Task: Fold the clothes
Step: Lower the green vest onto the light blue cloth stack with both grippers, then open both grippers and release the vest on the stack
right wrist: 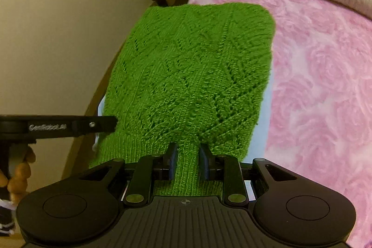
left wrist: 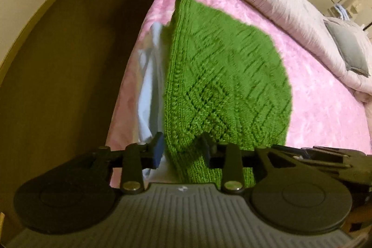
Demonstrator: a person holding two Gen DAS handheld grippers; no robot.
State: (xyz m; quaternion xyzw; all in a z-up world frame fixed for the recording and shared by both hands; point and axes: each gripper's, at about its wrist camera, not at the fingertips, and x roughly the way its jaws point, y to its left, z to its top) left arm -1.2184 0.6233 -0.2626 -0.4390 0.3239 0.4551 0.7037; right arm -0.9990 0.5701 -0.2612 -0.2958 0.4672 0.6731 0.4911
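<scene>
Both of my tools, left gripper [left wrist: 182, 151] and right gripper [right wrist: 187, 158], pinch the green knit sweater's [right wrist: 190, 76] lower-frame hem, lifting it above the pink bedspread [right wrist: 320, 85] for folding.

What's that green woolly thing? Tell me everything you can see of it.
The bright green knitted garment looks like chunky wool, with an openwork diamond pattern and a plainer ribbed edge nearest the cameras. It hangs lifted above the pink rose-patterned bed cover, doubled over with a fold along one side. Both tongs grip its ribbed edge: the left tongs and the right tongs. A pale blue cloth lies just behind it.
</scene>
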